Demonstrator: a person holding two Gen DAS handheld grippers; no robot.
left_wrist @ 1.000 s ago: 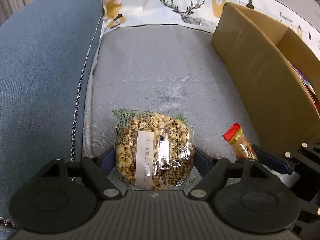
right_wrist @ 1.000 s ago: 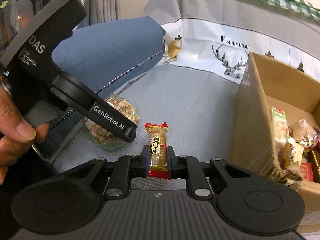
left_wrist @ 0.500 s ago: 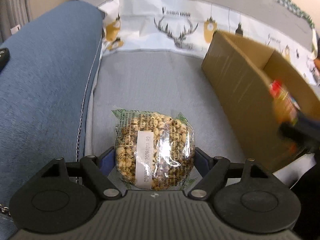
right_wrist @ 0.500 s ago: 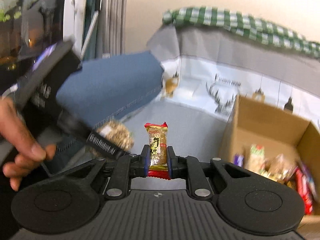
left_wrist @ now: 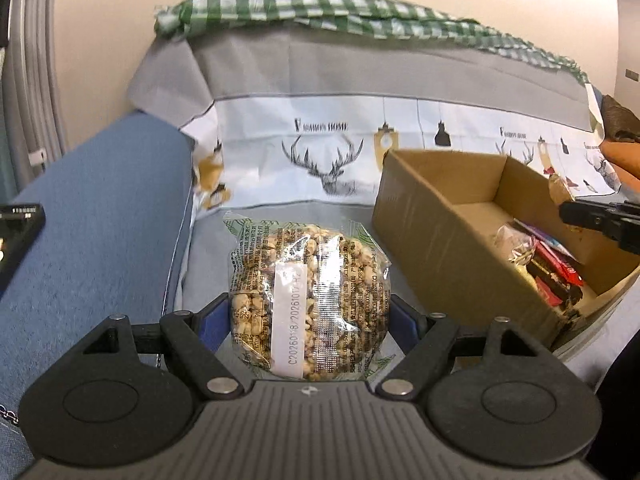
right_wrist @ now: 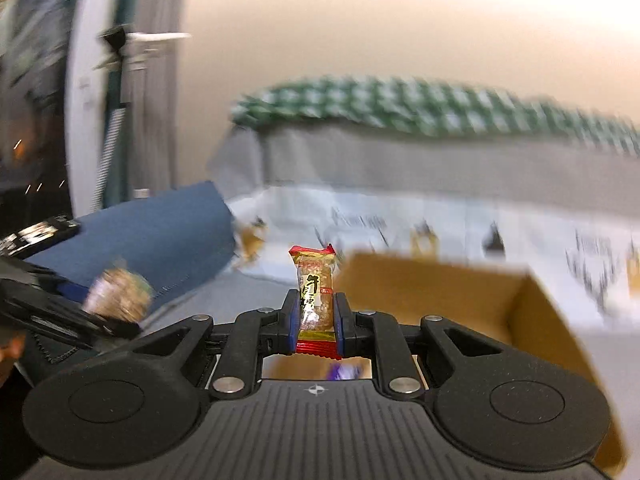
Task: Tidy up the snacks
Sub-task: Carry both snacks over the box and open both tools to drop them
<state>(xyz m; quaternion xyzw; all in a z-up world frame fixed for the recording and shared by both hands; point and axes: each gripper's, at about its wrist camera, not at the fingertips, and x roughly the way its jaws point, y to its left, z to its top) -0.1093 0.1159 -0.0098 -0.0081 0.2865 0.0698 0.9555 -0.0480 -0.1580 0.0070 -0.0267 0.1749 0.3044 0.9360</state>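
Snacks are split between two grips and a cardboard box (left_wrist: 452,248) that sits on the grey sofa seat (left_wrist: 280,216), its open top making it the obvious collecting place. Several wrapped pieces (left_wrist: 548,264) already lie at its bottom.

A round clear pack of puffed grain (left_wrist: 308,300) sits between the pads of the left claw (left_wrist: 310,320). Its jaws stand wide because the pack is broad, and the blue pads press its two sides, so it is gripped, held clear of the seat with the label facing the camera. It hangs just left of the box, not yet over the opening.

A small red-ended peanut bar (right_wrist: 316,300) stands upright in the right claw (right_wrist: 316,324), whose jaws are pinched nearly together on its narrow middle; clamping the waist keeps the slim wrapper from slipping. In the right wrist view, which is blurred, the bar appears above the near-left part of the box (right_wrist: 460,308), so I judge it is about to be dropped in first, with the grain pack likely to follow.
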